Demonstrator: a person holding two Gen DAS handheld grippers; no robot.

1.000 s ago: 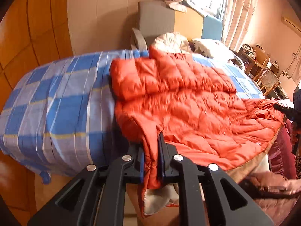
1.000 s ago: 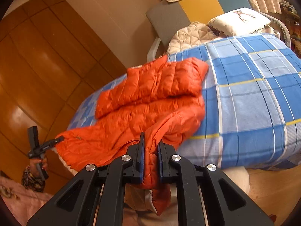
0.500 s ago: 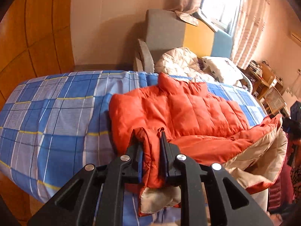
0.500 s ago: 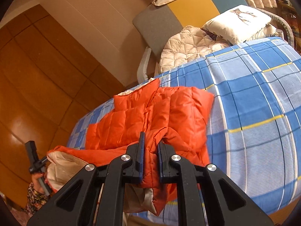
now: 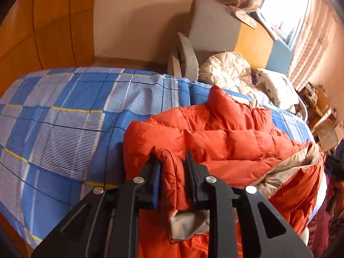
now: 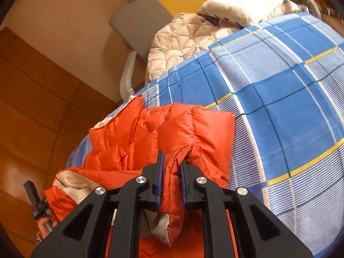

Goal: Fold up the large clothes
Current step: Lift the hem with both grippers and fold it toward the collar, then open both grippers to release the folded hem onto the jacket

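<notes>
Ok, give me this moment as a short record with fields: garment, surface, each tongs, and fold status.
garment: orange puffer jacket, beige lining showing at its lifted edge
surface: bed with blue checked sheet
left tongs: jaws opening, jacket hem between them
right tongs: jaws opening, jacket hem between them
fold status: near edge brought over the jacket's body, not yet let go
background: quilted beige blanket, pillow

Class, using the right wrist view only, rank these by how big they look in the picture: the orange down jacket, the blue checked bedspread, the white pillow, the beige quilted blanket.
1. blue checked bedspread
2. orange down jacket
3. beige quilted blanket and white pillow: they look alike, so unranked.
</notes>
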